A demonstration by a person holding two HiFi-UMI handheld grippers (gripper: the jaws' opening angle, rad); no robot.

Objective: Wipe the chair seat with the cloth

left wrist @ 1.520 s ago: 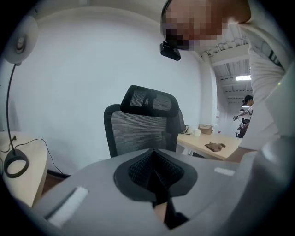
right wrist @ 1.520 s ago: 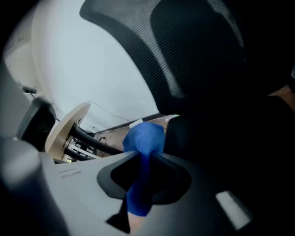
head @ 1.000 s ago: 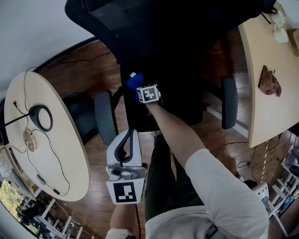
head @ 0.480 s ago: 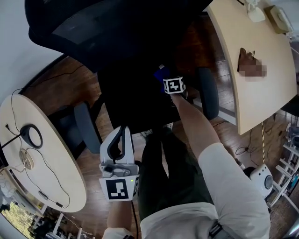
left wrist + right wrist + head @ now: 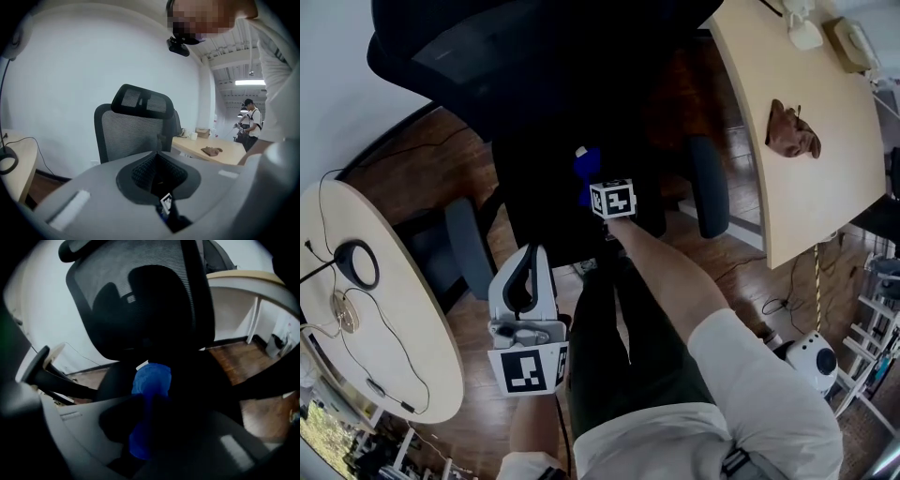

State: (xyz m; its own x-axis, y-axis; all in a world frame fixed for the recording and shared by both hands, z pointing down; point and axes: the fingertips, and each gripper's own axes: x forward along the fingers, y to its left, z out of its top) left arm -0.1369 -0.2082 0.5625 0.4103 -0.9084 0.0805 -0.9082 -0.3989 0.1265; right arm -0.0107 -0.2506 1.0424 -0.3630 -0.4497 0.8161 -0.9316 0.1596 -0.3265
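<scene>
Jaws on your right gripper [image 5: 149, 401] are clamped on the cloth [image 5: 586, 169], which is pressed to the middle of the seat [image 5: 534, 202]. Your left gripper [image 5: 528, 255], jaws together and empty, hangs just off the seat's front. Looks mid-wipe to me, so the next stroke probably wants to sweep toward the seat's edge.

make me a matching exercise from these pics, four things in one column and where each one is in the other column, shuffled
Things
1. blue cloth
2. left gripper
3. brown crumpled thing
4. black ring

Places
A. on the round table at the person's left
B. on the light desk at the person's right
C. clamped in the right gripper, over the chair seat
D. near the seat's front corner, jaws together, nothing between them

Pairs: 1-C, 2-D, 3-B, 4-A
</scene>
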